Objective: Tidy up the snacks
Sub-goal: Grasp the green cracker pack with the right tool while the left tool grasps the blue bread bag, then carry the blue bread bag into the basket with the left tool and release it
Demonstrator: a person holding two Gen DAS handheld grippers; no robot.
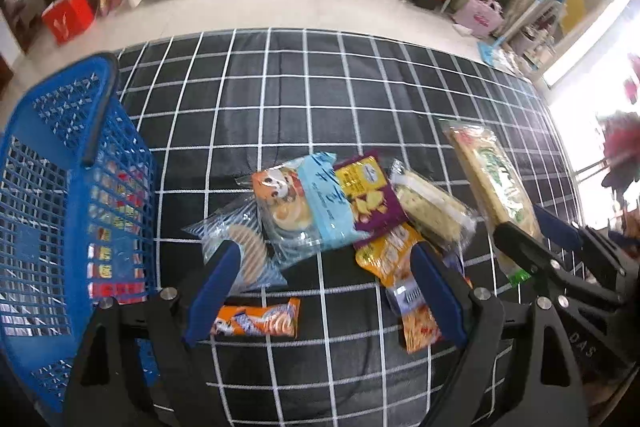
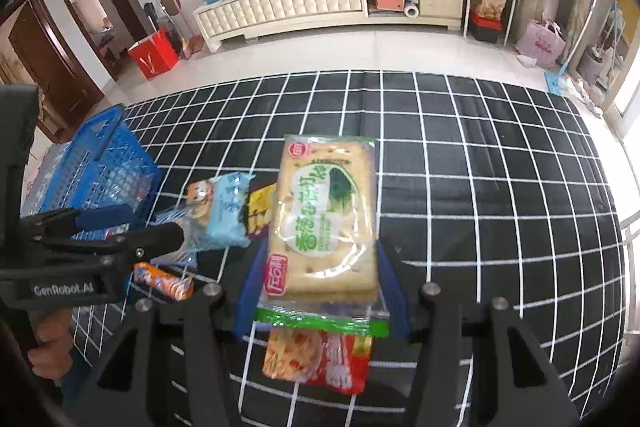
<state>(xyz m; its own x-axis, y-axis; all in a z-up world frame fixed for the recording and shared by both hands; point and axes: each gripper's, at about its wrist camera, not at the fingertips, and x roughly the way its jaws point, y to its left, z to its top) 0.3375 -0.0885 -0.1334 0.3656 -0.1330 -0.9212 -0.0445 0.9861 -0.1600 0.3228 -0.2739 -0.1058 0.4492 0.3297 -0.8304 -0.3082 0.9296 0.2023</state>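
Gripping the cracker pack [image 2: 324, 215] by its lower end, your right gripper [image 2: 322, 283] is lifting it above the checked cloth [image 2: 480, 167]. Your left gripper [image 1: 324, 267] is hovering, jaws spread, over the snack pile [image 1: 320, 211] beside the blue basket [image 1: 80, 187].

A long cracker pack [image 2: 324, 223] sits mid-frame, lifted; loose snack packets [image 1: 320, 211] cluster at centre; a blue basket [image 1: 60, 187] stands left.
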